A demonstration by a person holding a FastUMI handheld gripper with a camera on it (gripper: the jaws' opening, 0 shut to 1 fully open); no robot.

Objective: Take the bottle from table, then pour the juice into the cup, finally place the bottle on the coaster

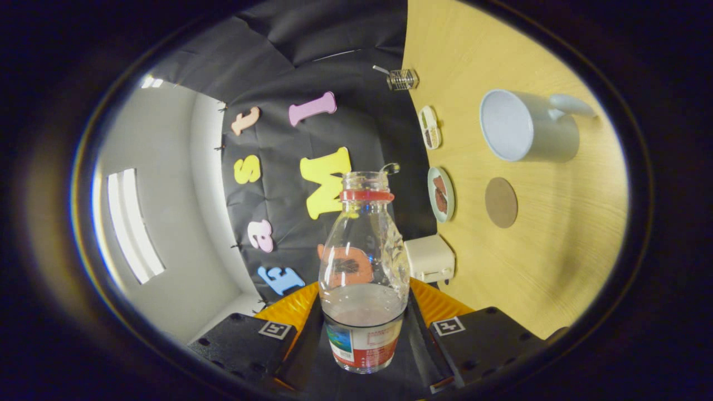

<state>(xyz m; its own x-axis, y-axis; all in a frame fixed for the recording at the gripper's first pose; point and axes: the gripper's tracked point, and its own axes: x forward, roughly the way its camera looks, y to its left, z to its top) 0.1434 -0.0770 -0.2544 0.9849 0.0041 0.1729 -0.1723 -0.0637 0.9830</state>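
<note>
A clear uncapped bottle (pixel 363 267) with a red neck ring and a label sits between my fingers, and my gripper (pixel 363 328) is shut on its lower body. The whole view is rolled on its side, so the bottle is held tipped over, with a little liquid pooled near its base. Beyond the fingers, on the wooden table (pixel 562 262), stands a pale blue cup (pixel 529 133) with a handle, its mouth facing me. A round brown coaster (pixel 501 202) lies on the table beside the cup, nearer to the bottle.
Along the table's back edge by the black cloth wall sit a small plate with brown food (pixel 441 195), a divided dish (pixel 429 127), a cream box-shaped appliance (pixel 429 258) and a clear holder (pixel 402 79).
</note>
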